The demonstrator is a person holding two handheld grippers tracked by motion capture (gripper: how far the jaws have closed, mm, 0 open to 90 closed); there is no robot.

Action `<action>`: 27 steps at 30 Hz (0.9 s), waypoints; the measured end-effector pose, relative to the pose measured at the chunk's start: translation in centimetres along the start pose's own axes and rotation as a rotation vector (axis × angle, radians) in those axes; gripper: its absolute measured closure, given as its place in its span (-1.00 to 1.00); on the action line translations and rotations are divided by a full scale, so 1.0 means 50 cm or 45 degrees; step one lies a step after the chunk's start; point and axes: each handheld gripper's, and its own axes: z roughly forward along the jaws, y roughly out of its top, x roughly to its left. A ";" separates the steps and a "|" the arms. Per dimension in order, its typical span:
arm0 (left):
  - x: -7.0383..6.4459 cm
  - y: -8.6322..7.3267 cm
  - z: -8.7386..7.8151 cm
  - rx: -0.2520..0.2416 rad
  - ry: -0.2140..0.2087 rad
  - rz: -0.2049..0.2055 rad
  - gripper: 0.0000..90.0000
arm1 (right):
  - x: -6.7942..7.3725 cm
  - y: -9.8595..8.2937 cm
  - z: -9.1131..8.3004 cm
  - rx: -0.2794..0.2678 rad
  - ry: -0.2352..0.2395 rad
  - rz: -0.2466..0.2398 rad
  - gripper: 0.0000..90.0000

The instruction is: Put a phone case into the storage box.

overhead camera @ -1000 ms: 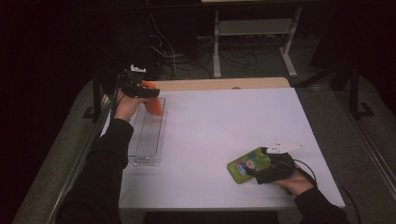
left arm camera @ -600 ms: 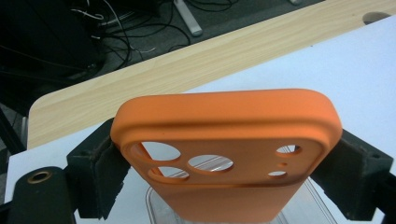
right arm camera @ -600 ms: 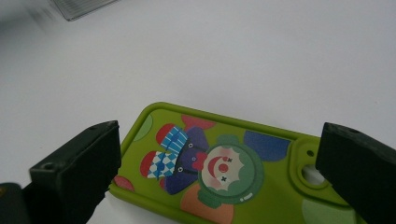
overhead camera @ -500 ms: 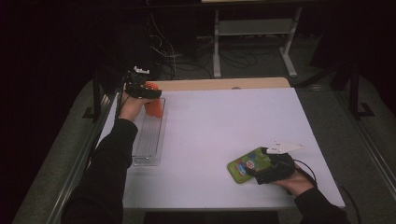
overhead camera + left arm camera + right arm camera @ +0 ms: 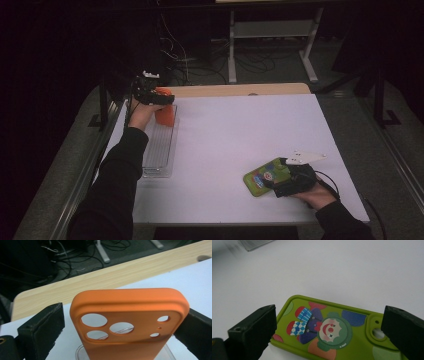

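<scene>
left hand-held gripper (image 5: 167, 99) raised, pinching orange case (image 5: 128, 322) | right hand-held gripper (image 5: 270, 184) low, spread over green case (image 5: 332, 330)

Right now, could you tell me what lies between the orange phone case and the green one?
Nothing: in the high view, only bare white table separates the orange phone case from the green phone case.

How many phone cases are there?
2. The orange phone case stands between the left gripper's fingers over the clear tray. The green clown phone case lies on the table by the right gripper.
</scene>
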 end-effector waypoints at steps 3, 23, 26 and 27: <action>0.003 0.001 -0.004 -0.010 -0.017 0.007 -0.97 | 0.001 0.000 0.000 0.004 0.002 0.001 -1.00; -0.003 0.003 -0.053 -0.030 -0.078 0.053 -1.00 | 0.002 0.006 0.005 0.004 0.005 0.007 -1.00; -0.008 0.000 -0.075 -0.063 -0.129 0.053 -1.00 | 0.005 0.002 0.005 0.018 0.004 -0.012 -1.00; -0.010 -0.001 -0.080 -0.073 -0.141 0.050 -1.00 | 0.005 0.003 0.002 0.012 -0.003 -0.014 -1.00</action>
